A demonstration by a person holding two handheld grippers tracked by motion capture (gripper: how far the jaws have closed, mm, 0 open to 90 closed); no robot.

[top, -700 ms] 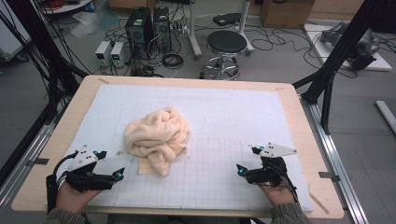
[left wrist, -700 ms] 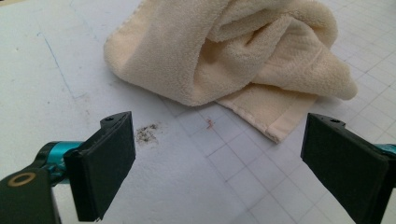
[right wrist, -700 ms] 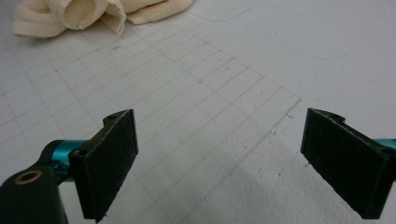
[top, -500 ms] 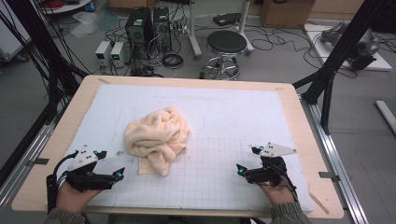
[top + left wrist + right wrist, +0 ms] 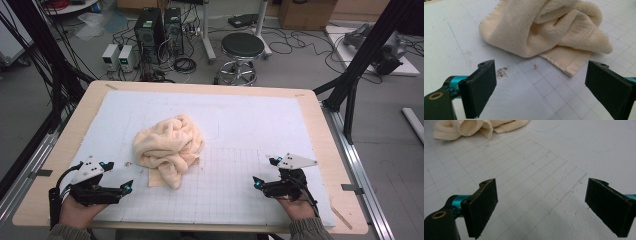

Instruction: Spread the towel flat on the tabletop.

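Crumpled cream terry towel (image 5: 169, 147) heaped mid-desk. Left tongs (image 5: 129, 186), right tongs (image 5: 256, 181) both spread, empty. Best approach: pinch flat hemmed corner (image 5: 571, 65), not bulk.

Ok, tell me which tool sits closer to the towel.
The left tool, by the towel's near corner; the right tool rests farther off across the grid.
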